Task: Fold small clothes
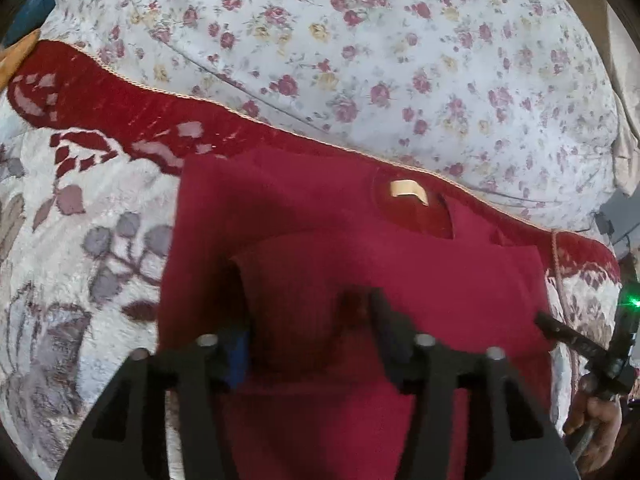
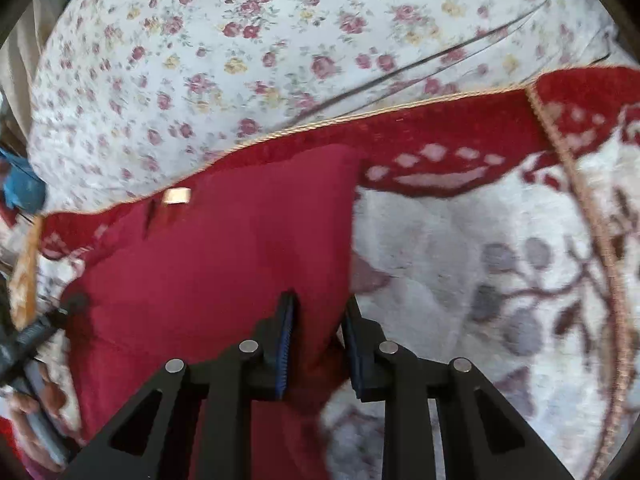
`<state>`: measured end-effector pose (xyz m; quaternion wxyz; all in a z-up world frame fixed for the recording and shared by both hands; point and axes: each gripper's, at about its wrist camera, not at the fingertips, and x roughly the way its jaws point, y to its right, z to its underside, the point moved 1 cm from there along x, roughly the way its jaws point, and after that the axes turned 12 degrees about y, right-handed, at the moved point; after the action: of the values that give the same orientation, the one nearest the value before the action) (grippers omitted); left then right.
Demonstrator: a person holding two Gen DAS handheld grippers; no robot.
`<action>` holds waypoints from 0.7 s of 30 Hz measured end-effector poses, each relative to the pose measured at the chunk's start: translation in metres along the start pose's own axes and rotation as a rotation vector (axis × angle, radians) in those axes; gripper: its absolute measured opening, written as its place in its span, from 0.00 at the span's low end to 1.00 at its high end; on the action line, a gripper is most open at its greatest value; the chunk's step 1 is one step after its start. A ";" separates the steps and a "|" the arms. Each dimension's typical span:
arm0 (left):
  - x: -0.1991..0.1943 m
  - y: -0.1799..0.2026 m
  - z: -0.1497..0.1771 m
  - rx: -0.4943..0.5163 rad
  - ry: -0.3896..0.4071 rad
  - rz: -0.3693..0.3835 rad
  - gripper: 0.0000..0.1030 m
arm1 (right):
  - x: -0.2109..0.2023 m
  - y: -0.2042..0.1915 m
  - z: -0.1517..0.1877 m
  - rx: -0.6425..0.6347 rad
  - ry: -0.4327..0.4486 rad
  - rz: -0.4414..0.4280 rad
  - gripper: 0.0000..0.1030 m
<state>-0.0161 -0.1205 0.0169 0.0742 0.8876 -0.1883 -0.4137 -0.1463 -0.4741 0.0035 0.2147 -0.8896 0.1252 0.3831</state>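
A dark red small top (image 1: 320, 208) lies flat on a plush blanket, its neck opening and tan label (image 1: 408, 190) at the far side. My left gripper (image 1: 310, 320) hovers over the top's middle, jaws well apart, with a folded flap of the red cloth lying between and under the fingers. In the right wrist view the same top (image 2: 220, 248) fills the left half, with the label (image 2: 176, 196) at its far end. My right gripper (image 2: 319, 312) is shut on the top's right edge, and the cloth is pinched between the blue pads.
The blanket (image 1: 80, 240) is white plush with grey leaves and a red border (image 2: 460, 148). Beyond it lies a floral sheet (image 1: 360, 60). A person's hand (image 1: 592, 420) holds the other gripper at the right edge of the left wrist view.
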 end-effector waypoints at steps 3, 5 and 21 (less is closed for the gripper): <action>-0.003 0.009 0.003 0.062 0.016 -0.031 0.60 | -0.008 0.005 -0.001 -0.003 0.014 0.054 0.24; -0.008 0.011 0.005 0.094 0.032 -0.066 0.67 | -0.022 0.008 -0.003 0.003 0.047 0.091 0.30; -0.015 0.012 0.010 0.233 0.124 -0.262 0.85 | -0.024 -0.042 0.004 -0.179 0.029 -0.007 0.59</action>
<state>-0.0357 -0.1250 0.0247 -0.0722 0.9310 -0.1126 -0.3396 -0.1491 -0.4342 0.0304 0.1337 -0.9112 0.0902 0.3790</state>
